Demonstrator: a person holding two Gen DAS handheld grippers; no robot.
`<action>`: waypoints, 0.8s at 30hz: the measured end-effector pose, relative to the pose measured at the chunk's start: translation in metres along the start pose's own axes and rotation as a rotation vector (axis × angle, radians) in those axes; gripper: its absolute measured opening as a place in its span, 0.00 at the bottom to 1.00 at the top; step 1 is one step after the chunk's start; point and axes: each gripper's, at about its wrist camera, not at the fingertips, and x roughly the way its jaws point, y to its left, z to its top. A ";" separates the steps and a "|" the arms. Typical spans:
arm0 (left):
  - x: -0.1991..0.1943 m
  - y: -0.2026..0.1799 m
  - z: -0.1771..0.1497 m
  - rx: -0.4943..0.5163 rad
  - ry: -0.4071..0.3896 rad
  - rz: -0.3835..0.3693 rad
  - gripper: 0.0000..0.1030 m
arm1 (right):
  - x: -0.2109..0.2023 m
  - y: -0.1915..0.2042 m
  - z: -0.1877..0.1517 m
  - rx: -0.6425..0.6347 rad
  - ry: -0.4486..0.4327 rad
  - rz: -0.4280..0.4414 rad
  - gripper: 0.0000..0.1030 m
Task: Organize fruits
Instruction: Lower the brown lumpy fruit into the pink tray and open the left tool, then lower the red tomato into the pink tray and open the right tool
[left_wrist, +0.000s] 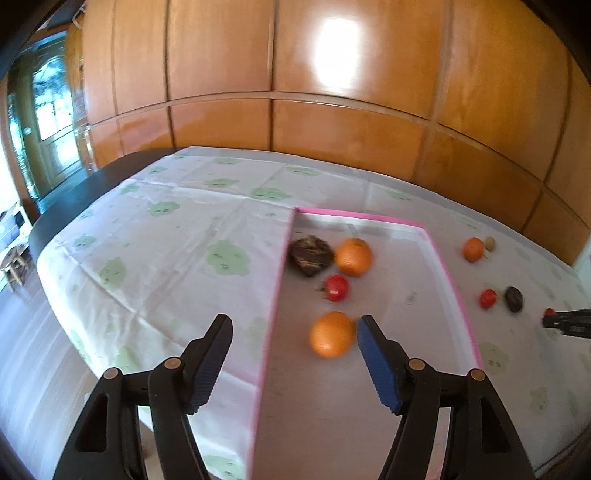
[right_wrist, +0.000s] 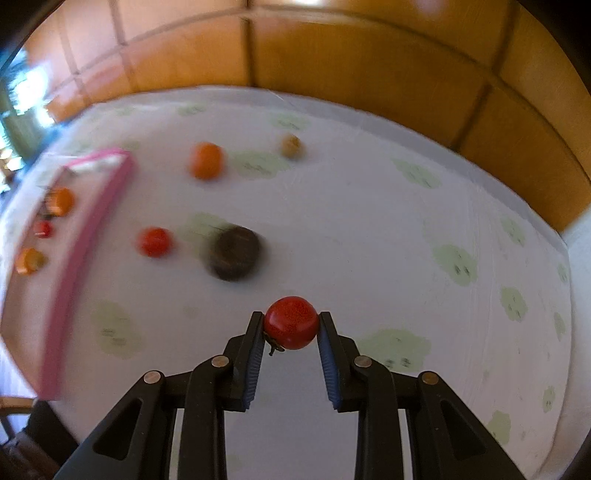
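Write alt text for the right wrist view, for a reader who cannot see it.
The right gripper holds a small red fruit between its blue pads above a white tablecloth with green prints. Beyond lie a dark round fruit, a red fruit and an orange; a pink-rimmed tray sits at left.

A dark-edged surface (left_wrist: 74, 199) is covered by a white cloth printed with pale green shapes (left_wrist: 177, 229). Directly on the cloth lie a shallow pink-rimmed rectangular tray (left_wrist: 273, 306), a round orange fruit (right_wrist: 206, 160), a small tan fruit (right_wrist: 291, 146), a red tomato (right_wrist: 155, 242) and a dark brown round fruit (right_wrist: 234, 253).
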 end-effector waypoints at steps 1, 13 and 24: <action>0.001 0.006 0.000 -0.010 0.000 0.014 0.68 | -0.005 0.010 0.002 -0.024 -0.013 0.026 0.28; 0.001 0.037 -0.004 -0.069 -0.006 0.054 0.68 | 0.000 0.211 0.010 -0.297 -0.013 0.473 0.28; 0.002 0.060 -0.006 -0.127 -0.011 0.071 0.68 | 0.034 0.259 0.018 -0.247 0.043 0.530 0.32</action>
